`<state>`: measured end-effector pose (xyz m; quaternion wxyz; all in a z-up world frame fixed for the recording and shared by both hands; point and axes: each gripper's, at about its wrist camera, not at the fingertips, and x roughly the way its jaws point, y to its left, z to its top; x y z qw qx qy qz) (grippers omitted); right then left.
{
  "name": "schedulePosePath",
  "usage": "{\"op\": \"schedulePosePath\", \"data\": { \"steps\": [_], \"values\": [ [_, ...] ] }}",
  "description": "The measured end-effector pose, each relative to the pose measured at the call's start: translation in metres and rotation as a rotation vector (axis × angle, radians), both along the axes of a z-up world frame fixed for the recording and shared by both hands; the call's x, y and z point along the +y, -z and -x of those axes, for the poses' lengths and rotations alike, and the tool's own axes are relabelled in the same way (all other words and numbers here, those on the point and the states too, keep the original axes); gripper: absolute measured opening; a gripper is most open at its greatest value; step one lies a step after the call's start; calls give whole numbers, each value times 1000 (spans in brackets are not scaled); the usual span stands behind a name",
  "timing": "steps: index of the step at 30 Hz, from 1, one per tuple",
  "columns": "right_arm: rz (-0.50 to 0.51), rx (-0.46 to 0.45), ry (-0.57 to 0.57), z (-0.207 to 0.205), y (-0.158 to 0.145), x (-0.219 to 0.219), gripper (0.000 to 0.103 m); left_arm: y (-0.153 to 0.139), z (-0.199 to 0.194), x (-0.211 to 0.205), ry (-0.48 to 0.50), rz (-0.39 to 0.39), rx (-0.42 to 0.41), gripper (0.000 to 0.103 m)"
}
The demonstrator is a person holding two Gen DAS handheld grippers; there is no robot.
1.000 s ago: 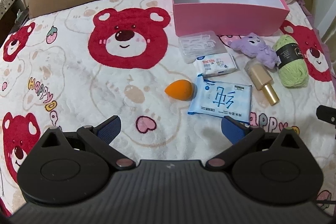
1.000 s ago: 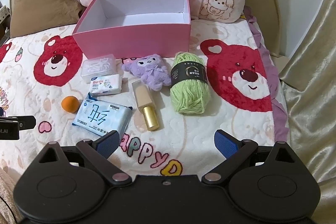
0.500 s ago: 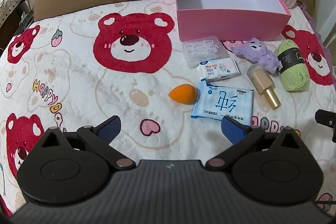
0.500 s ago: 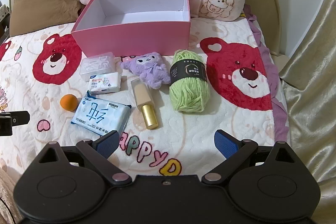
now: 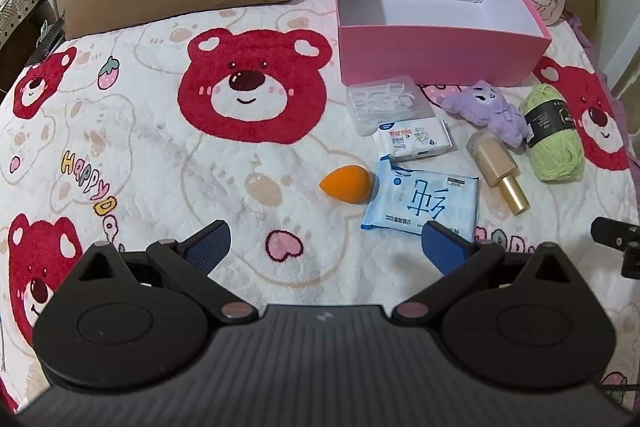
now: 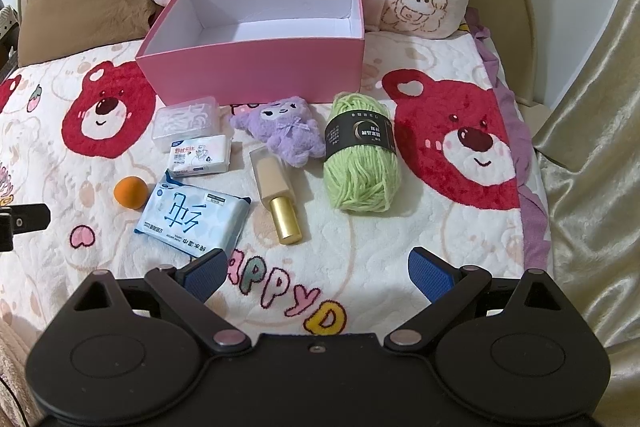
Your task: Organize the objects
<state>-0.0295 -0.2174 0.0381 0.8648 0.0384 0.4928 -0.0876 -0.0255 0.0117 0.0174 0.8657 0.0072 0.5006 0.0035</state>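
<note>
1. Both tongs released and empty: left gripper (image 5: 325,247) hovering over the near part of the bear-print fleece blanket (image 5: 140,155), right gripper (image 6: 318,275) hovering over the "HAPPY D" lettering near the blanket's near edge.
2. Open pink cardboard box (image 6: 256,67) standing toward the far edge, against the pillows, with nothing visible inside.
3. Just in front of its near wall, a clear plastic case of floss picks (image 6: 187,121), a purple plush toy (image 6: 282,133) and a green yarn skein with a black band (image 6: 360,155).
4. Nearer still, a small white tissue pack (image 6: 200,157), an orange egg-shaped makeup sponge (image 5: 346,183), a flat blue wet-wipe pack (image 5: 422,203) and a beige foundation bottle with a gold cap (image 6: 278,197).
5. Judged likeliest first pick for the left: the sponge, ahead and slightly right of its opening, long axis roughly crosswise, point toward the wipe pack, which sits touching or just beside it.
6. For the right: bottle and skein ahead, long axes running near-to-far, bottle's cap pointing toward the tongs.
7. Little standing in the way of either reach; plush touching or overlapping the bottle's far end, tissue pack resting against the floss case.
</note>
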Motion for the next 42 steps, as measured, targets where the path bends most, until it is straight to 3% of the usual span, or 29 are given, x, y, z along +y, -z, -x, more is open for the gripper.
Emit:
{"op": "schedulePosePath", "data": {
  "steps": [11, 24, 26, 30, 35, 39, 42],
  "values": [
    [3, 2, 3, 0, -1, 0, 99, -1, -1, 3, -9, 35, 11, 103],
    [10, 3, -14, 1, -7, 9, 99, -16, 1, -2, 46, -47, -13, 103],
    [-11, 3, -17, 3, -12, 11, 99, -18, 2, -1, 65, -22, -17, 103],
    [-99, -44, -73, 12, -32, 21, 99, -27, 1, -6, 160, 54, -14, 102],
    [-73, -71, -100, 17, -46, 32, 99, -44, 3, -9, 207, 14, -74, 102],
    [-186, -115, -92, 23, -48, 30, 99, -48, -2, -3, 236, 74, -82, 102],
    [-195, -188, -142, 27, -48, 38, 99, -42, -10, -5, 252, 50, -91, 102]
  ]
}}
